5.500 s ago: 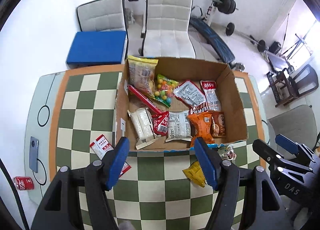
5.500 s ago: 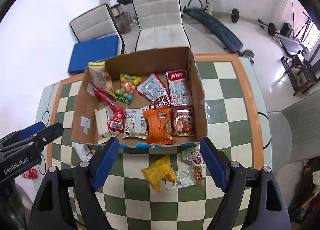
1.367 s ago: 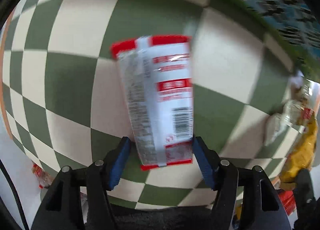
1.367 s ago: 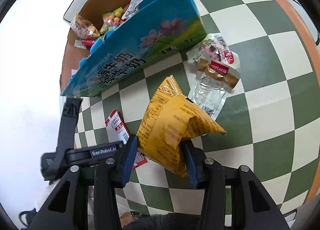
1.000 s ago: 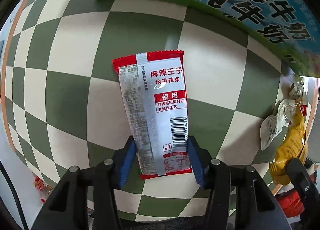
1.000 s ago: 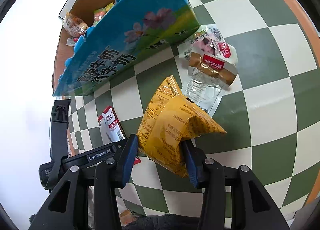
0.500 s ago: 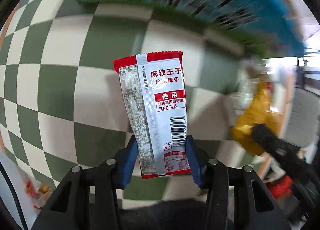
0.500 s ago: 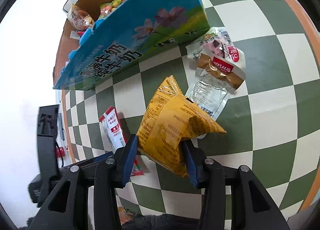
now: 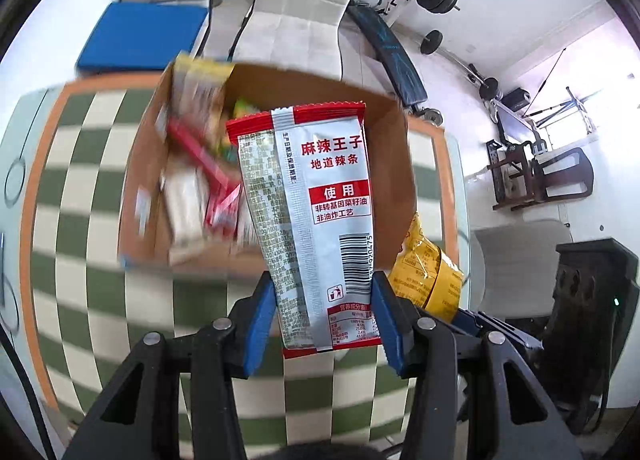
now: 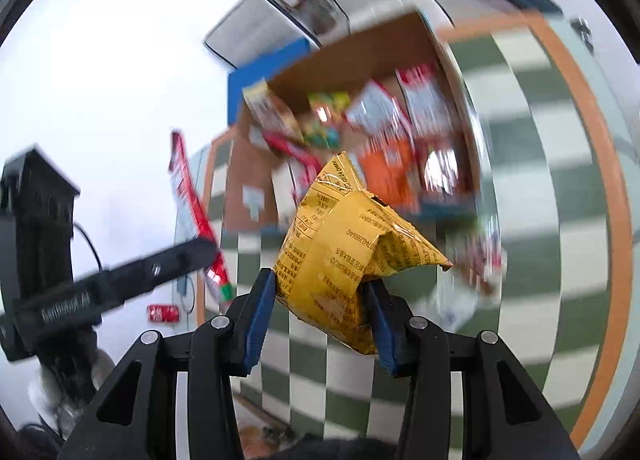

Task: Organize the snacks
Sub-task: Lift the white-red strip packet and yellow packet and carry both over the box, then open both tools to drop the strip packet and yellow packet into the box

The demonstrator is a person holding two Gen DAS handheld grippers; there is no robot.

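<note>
- Your left gripper (image 9: 323, 314) has its jaws clamped on the red-and-white snack packet (image 9: 312, 216), pinching its lower end from both sides; the packet stands up from the jaws, off the bench (image 9: 80, 188).
- Beyond that packet, past the jaws, sits the open cardboard box (image 9: 400, 164) with blurred snacks inside.
- Just to the right of your left jaws, the yellow snack bag (image 9: 428, 272) shows, carried in the other gripper.
- Your right gripper (image 10: 322, 314) has its jaws squeezed on that yellow snack bag (image 10: 344, 256), crumpled and lifted clear of the checkered bench (image 10: 560, 220).
- Ahead of the right jaws, the cardboard box (image 10: 360, 48) lies open, holding orange, red and multicoloured packs, all motion-blurred.
- To the right of the right jaws, a clear-wrapped snack (image 10: 476, 272) lies on the bench, too blurred to read.
- Off to the left of the right jaws, your left gripper (image 10: 188, 256) appears, the red-and-white snack packet (image 10: 192, 212) edge-on in its grip.
- A red can (image 10: 163, 313) lies low on the left, beyond the bench edge.
</note>
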